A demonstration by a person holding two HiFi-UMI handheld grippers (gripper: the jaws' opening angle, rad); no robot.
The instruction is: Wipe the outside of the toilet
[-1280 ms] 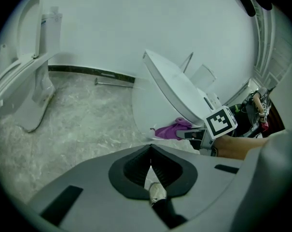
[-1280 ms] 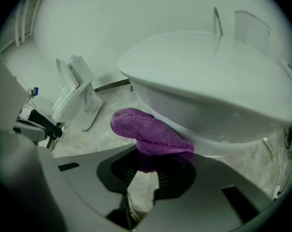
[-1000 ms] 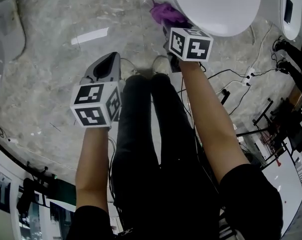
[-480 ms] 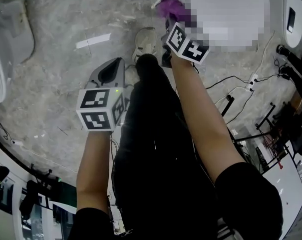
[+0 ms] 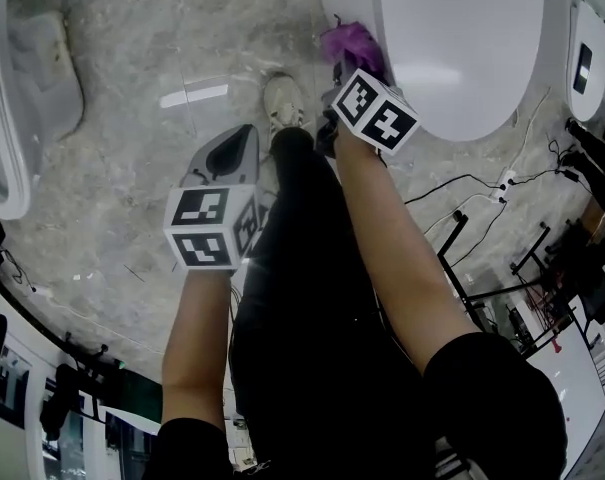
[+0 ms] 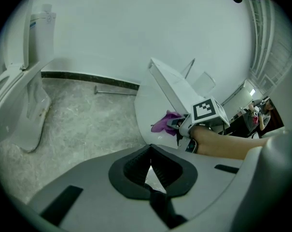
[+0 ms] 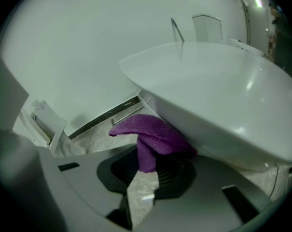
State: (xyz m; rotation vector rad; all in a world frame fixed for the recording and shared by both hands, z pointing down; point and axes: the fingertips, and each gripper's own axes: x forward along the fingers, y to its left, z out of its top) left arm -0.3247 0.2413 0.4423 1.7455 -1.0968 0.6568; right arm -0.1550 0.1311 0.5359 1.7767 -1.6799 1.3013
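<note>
The white toilet point(image 5: 452, 38) stands at the top right of the head view with its lid down; it also fills the right gripper view as the toilet bowl point(image 7: 223, 105). A purple cloth point(image 5: 350, 42) is pressed against the bowl's left side. My right gripper point(image 5: 344, 66) is shut on the cloth point(image 7: 153, 139), which bulges out above the jaws right under the bowl's rim. My left gripper point(image 5: 234, 143) hangs over the floor to the left of the toilet, jaws together with nothing in them point(image 6: 150, 154). From the left gripper view I see the right gripper's marker cube point(image 6: 207, 111) and the cloth point(image 6: 166, 121).
Another white fixture point(image 5: 12, 118) stands at the left, also in the left gripper view point(image 6: 25, 105). A metal rod point(image 6: 114, 91) lies by the wall. Cables and a power strip point(image 5: 499, 152) lie right of the toilet. The person's shoe point(image 5: 282, 98) is between the grippers.
The right gripper with the cloth has stayed against the bowl's side while the person stepped closer; one shoe came forward. The left gripper has kept its place.
</note>
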